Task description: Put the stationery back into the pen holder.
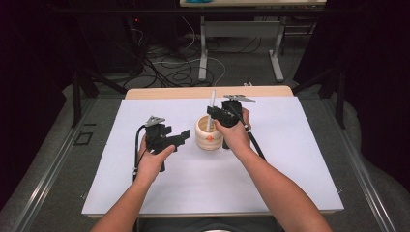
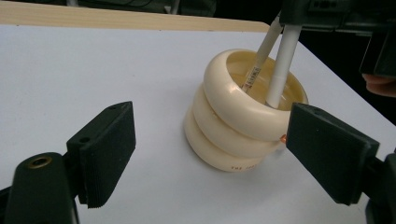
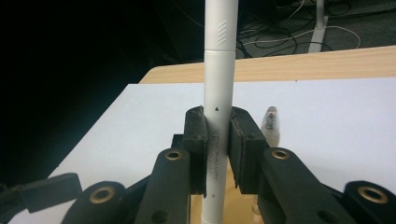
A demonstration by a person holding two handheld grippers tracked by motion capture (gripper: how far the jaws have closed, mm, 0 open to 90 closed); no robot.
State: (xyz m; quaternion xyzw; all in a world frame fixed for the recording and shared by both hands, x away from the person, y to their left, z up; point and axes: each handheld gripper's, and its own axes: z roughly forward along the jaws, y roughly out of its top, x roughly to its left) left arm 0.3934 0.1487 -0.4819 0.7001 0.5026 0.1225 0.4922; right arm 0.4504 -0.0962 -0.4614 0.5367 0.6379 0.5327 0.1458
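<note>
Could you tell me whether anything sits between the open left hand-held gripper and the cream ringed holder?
Nothing visible does. The left hand-held gripper is open with bare white table ahead of the cream holder. The right hand-held gripper grips the white pen from above.

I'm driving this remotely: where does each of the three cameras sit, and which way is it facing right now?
High view: above the person's side, looking forward and down at the table; both forearms, left gripper, right gripper show.
Left gripper view: on the left gripper, facing the cream holder between its spread jaws.
Right gripper view: on the right gripper, looking along jaws clamping the white pen.
Shared: pen, holder, table.
</note>
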